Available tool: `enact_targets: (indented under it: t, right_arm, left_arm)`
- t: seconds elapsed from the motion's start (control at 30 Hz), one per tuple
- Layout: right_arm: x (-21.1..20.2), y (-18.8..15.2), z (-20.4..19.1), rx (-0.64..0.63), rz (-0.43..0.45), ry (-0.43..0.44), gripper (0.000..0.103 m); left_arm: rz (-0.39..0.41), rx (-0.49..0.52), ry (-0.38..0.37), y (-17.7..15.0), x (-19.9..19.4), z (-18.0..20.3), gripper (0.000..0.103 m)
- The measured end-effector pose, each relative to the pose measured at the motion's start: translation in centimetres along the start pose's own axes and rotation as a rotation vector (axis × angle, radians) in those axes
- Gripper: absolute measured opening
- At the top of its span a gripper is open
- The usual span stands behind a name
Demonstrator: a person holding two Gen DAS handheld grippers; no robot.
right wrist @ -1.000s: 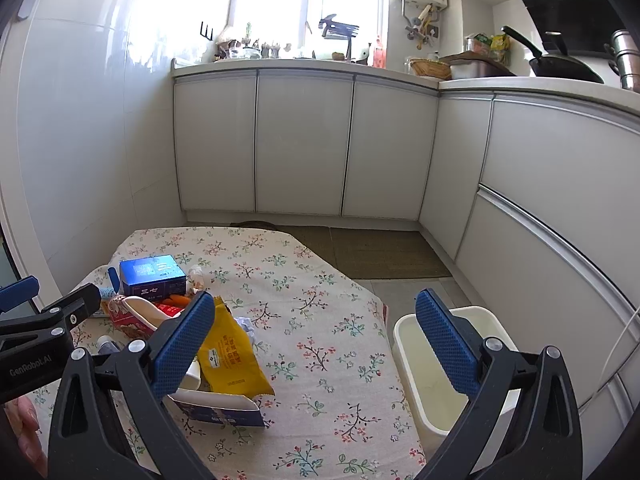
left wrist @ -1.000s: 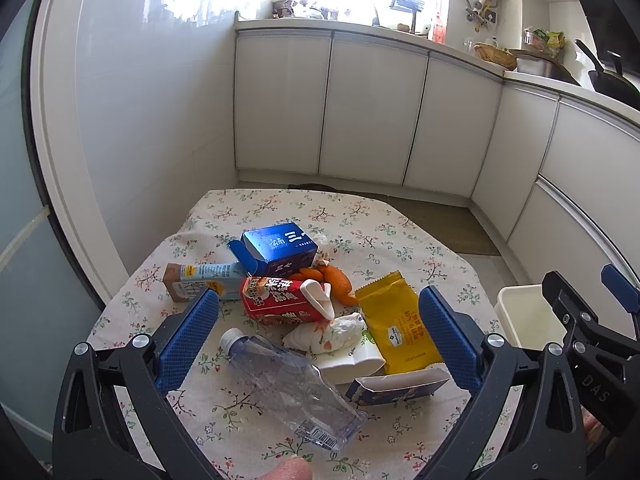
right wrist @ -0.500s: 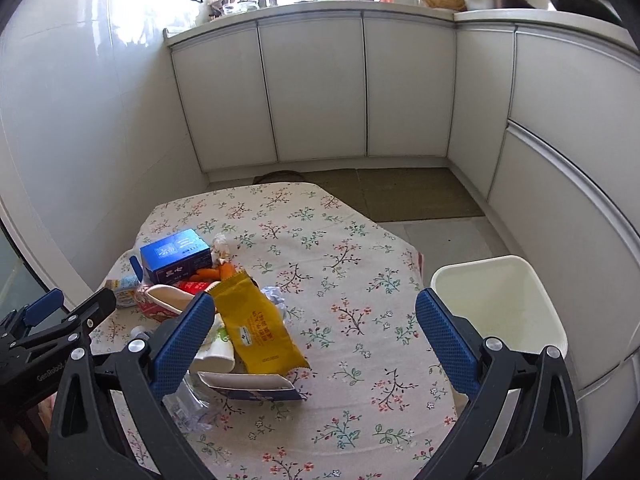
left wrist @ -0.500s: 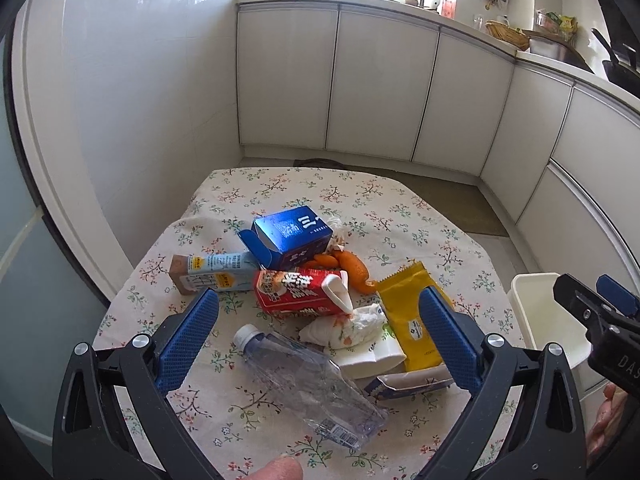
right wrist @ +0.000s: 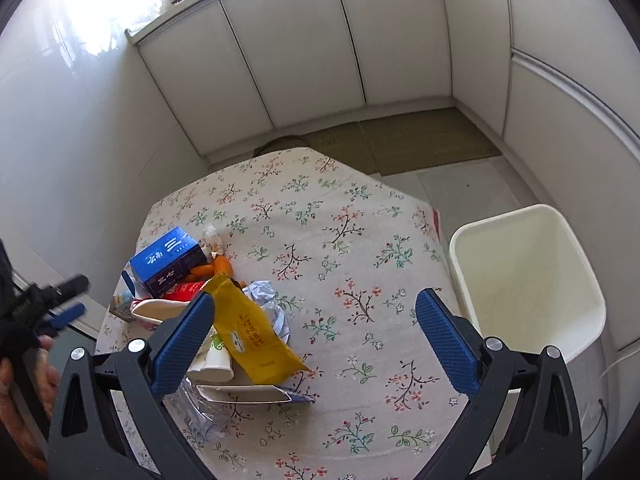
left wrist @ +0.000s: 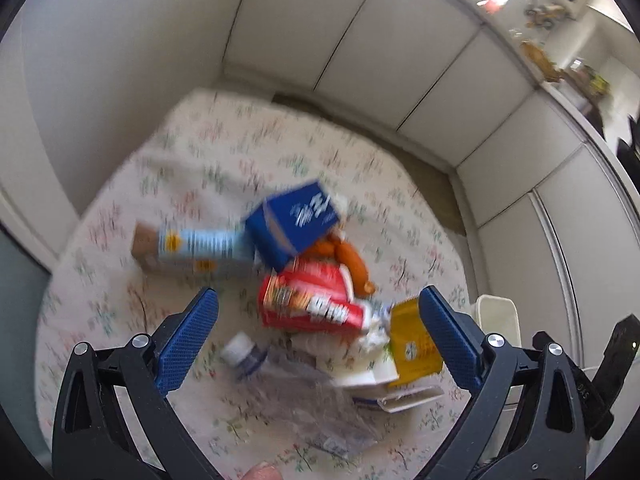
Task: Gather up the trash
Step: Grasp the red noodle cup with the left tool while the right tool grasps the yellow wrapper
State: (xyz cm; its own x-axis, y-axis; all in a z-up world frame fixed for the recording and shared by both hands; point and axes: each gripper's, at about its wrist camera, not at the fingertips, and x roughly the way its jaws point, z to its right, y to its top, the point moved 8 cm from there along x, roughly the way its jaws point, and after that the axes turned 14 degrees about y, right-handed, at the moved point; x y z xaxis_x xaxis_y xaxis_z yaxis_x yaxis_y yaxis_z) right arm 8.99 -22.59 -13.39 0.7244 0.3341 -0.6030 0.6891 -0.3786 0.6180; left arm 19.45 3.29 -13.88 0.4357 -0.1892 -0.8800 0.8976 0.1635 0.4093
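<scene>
A pile of trash lies on the floral-clothed table (right wrist: 344,216): a blue box (left wrist: 294,222) (right wrist: 168,260), a red carton (left wrist: 308,304), a light blue carton (left wrist: 192,248), a yellow wrapper (left wrist: 414,344) (right wrist: 250,330), a clear plastic bottle (left wrist: 296,384), orange peel (left wrist: 348,258), crumpled paper (right wrist: 266,300) and a white cup (right wrist: 212,362). My left gripper (left wrist: 316,340) is open and empty above the red carton and bottle. My right gripper (right wrist: 314,346) is open and empty above the table, right of the pile.
A white bin (right wrist: 528,280) stands on the floor at the table's right edge; it also shows in the left wrist view (left wrist: 496,316). White cabinets (right wrist: 320,48) line the back and right. A dark floor mat (right wrist: 400,144) lies beyond the table.
Both grippers have risen and tilted down over the table. The left one has moved forward over the pile and its view is blurred by motion. Both stay open.
</scene>
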Motion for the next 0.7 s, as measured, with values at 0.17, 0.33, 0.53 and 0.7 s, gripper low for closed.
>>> enact_targets:
  t: [0.17,0.33,0.53,0.7]
  right_arm:
    - [0.4,0.2,-0.2,0.016,-0.009,0.009,0.098]
    - [1.3,-0.3,-0.5,0.0,-0.038,0.012,0.098]
    - [1.9,-0.5,0.0,0.002,-0.057,0.0,0.098]
    - [2.7,-0.8,0.9,0.005,-0.088,-0.019,0.098]
  left_arm:
    - [-0.138,-0.223,-0.097,-1.1,3.2,-1.0,0.096]
    - [-0.141,-0.337,-0.155,-0.3,3.6,0.2,0.095]
    - [-0.242,-0.414,-0.082,-1.5,7.4,1.1,0.074]
    - [-0.27,-0.433,-0.09,-2.0,8.6,1.3,0.052]
